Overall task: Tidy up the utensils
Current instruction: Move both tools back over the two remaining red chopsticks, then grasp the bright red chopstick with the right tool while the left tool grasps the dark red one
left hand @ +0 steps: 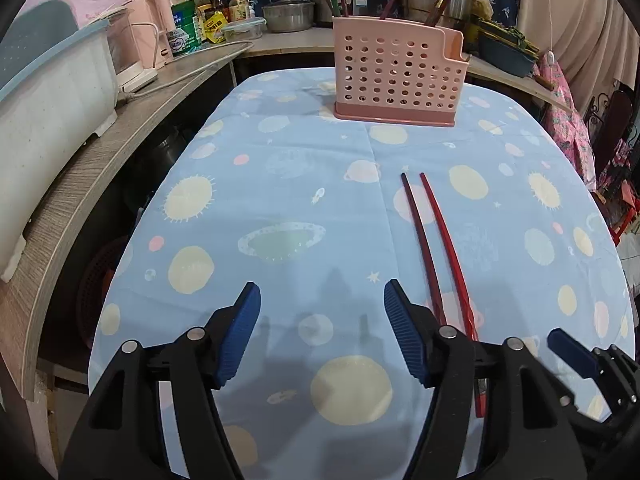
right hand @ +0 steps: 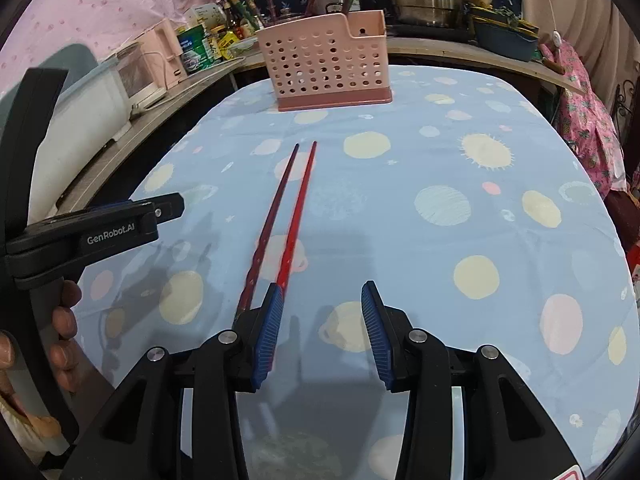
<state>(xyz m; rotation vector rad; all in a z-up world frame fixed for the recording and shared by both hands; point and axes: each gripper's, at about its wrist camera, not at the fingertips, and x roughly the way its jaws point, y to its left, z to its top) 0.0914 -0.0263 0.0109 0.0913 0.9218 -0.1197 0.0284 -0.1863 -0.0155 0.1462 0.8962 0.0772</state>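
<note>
Two red plastic chopsticks (left hand: 440,256) lie flat on the blue planet-print tablecloth (left hand: 280,200), side by side, nearly parallel, long axes running away from both grippers, tapered tips toward the pink perforated plastic utensil holder (left hand: 396,74) standing far ahead. Left gripper (left hand: 322,308): jaws apart, nothing between them, chopsticks just right of its right finger. Right gripper (right hand: 320,312): jaws apart, empty, chopsticks' near ends just beside and under its left finger (right hand: 269,332); contact unclear.

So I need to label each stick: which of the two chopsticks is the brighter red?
The right-hand chopstick of the pair, nearer the right gripper; its neighbour is a darker maroon.
</note>
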